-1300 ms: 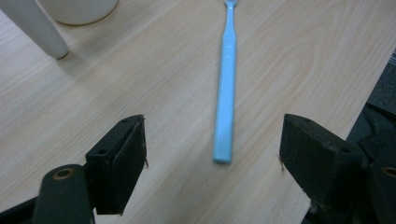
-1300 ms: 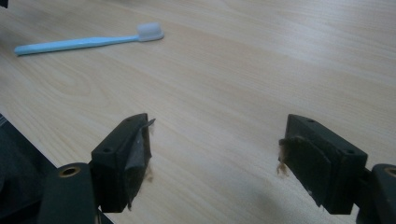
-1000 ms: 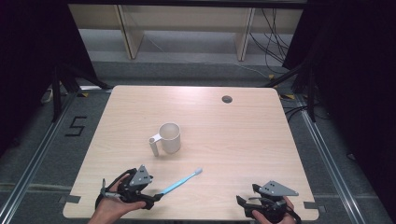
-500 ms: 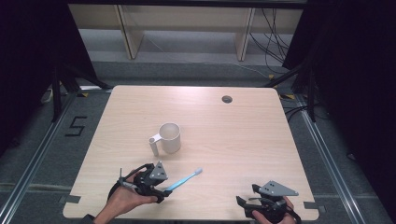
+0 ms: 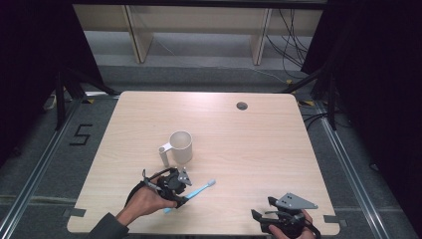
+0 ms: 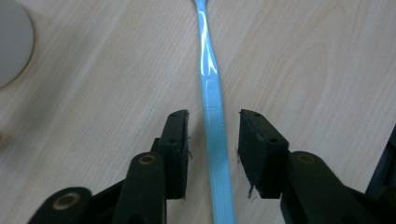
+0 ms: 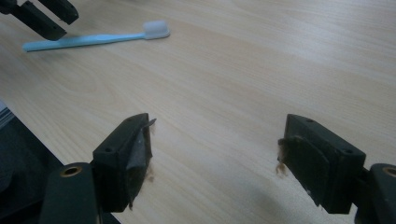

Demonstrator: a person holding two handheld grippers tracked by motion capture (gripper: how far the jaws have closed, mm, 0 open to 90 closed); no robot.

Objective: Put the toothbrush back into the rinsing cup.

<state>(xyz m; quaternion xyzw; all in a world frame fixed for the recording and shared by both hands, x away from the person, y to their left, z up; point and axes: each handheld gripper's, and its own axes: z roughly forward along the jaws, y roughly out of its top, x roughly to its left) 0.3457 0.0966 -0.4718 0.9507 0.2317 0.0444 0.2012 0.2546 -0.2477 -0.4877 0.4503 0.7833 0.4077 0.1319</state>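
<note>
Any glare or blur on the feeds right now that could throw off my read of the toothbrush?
Left gripper view: a white glare streak runs along the toothbrush handle, sharp between the open jaws. Right gripper view: the brush is a little soft far off; the right gripper's jaws are sharp. High view: even light, small cup shadow.

Wooden table (image 5: 259, 149) with a dark grommet hole (image 5: 242, 105); floor marking "5" (image 5: 81, 134) at its left

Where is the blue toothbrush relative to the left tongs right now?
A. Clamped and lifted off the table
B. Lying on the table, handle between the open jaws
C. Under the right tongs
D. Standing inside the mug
B: in the left gripper view the toothbrush lies flat on the table, its handle running through the gap of the left tongs, jaws apart on either side.
</note>
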